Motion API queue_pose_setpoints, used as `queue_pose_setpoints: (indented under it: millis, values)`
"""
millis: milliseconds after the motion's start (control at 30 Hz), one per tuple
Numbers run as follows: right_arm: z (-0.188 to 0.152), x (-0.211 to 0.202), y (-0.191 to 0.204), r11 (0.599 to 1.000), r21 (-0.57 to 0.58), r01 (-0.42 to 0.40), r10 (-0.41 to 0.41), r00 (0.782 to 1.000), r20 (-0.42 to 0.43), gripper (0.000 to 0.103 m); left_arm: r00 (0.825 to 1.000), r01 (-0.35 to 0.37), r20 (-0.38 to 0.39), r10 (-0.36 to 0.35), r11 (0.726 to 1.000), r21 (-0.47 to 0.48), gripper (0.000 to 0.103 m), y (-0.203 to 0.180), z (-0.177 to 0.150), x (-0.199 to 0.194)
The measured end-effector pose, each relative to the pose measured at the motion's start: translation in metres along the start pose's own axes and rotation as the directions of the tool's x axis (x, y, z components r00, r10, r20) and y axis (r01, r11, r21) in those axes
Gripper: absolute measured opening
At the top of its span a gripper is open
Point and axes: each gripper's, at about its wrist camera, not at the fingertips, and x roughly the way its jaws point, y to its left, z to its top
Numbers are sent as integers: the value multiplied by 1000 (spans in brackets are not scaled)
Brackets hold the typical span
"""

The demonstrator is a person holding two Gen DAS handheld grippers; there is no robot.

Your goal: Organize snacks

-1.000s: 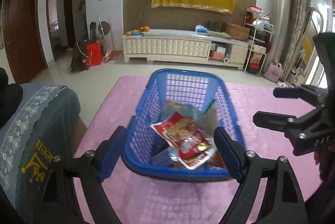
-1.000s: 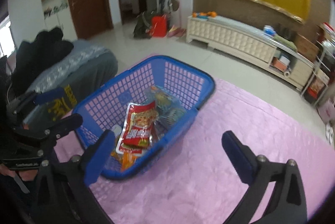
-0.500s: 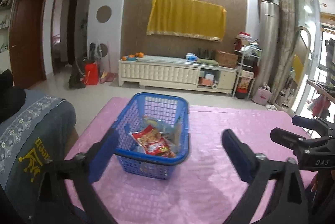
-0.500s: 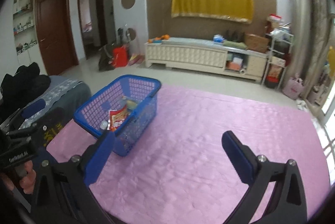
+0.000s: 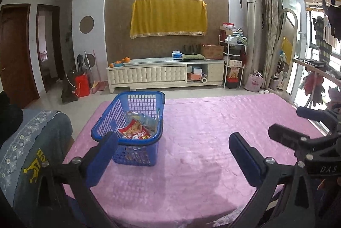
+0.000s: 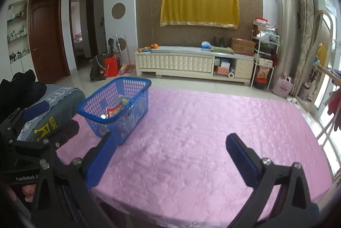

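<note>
left wrist view: the left gripper hangs above the near part of the pink tablecloth, its two blue-padded fingers spread wide apart with nothing between them. the blue basket stands upright on the cloth toward the table's left side, just beyond the left finger. inside it lies a red snack packet on top, with a clear crinkly packet behind it toward the far wall of the basket; more wrappers show through the mesh low down, too small to tell apart. the right gripper comes in at the right edge, well apart from the basket, seen side-on with its fingers parted. a grey-blue cloth with yellow print covers something at the left of the table. across the room a cream tv cabinet stands under a yellow cloth hung on the brown wall.

right wrist view: the right gripper is released too, fingers wide over bare pink tablecloth, holding nothing. the blue basket sits to the left and farther off, its near corner just past the left fingertip, the red snack packet leaning inside. the left gripper shows at the left edge beside the basket, not touching it.
</note>
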Motion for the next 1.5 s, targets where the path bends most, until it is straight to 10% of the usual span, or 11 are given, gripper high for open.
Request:
queue_pose_setpoints:
  millis: [1500]
  values:
    - [-13,-22,-5,999,23,26,-26,1000,9,103,999,29,-23,-29,1000,8,103,-9,-9,-8]
